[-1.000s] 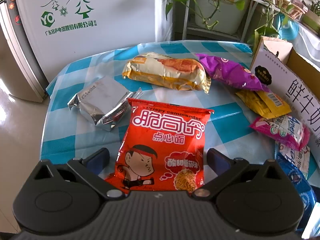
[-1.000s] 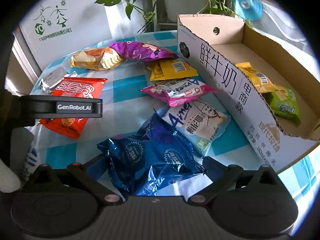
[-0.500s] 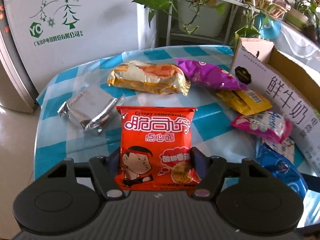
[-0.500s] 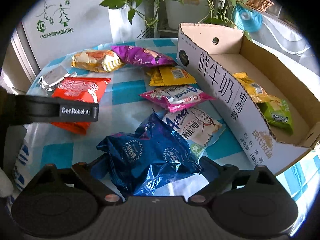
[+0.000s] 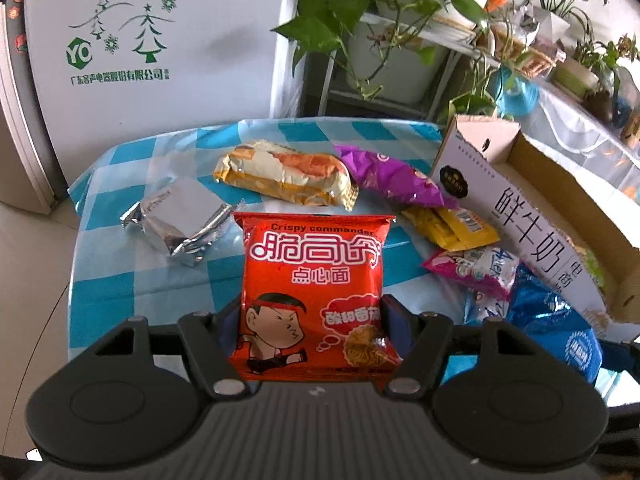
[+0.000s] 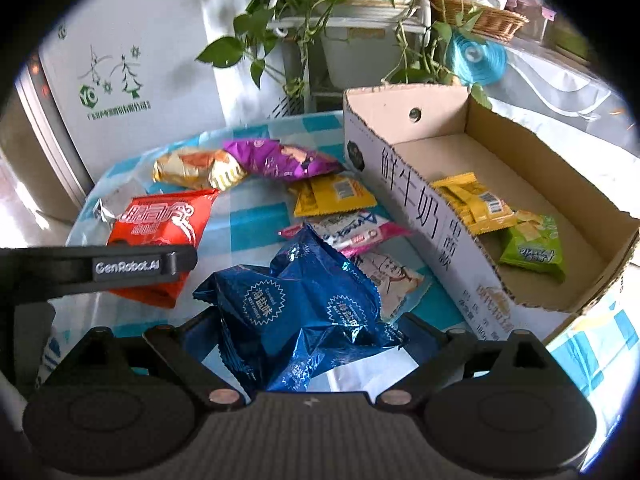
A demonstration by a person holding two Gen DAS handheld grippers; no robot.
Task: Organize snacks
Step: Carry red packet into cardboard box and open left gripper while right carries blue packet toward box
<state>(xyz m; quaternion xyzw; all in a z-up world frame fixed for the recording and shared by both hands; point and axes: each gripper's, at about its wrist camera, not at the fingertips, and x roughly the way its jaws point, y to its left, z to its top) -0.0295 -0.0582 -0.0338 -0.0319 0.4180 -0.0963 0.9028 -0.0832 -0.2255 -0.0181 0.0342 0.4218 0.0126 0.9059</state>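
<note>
My left gripper point(image 5: 314, 326) is shut on a red noodle-snack bag point(image 5: 314, 280) and holds it lifted above the checked table; the bag also shows in the right wrist view point(image 6: 160, 232). My right gripper point(image 6: 308, 332) is shut on a crinkled blue bag point(image 6: 296, 304) and holds it raised over the table. The cardboard box point(image 6: 420, 216) stands to the right. It holds a yellow packet point(image 6: 476, 204) and a green packet point(image 6: 532, 246).
On the blue-checked tablecloth point(image 5: 120, 280) lie a silver packet point(image 5: 180, 220), an orange-cream bag point(image 5: 284, 176), a purple bag point(image 5: 392, 178), a yellow packet point(image 5: 452, 226), a pink packet point(image 5: 468, 270) and a white packet point(image 6: 396, 280). Plants and a white appliance stand behind.
My left gripper closed on the red bag and raised it off the table. My right gripper closed in on the blue bag and lifted it a little.
</note>
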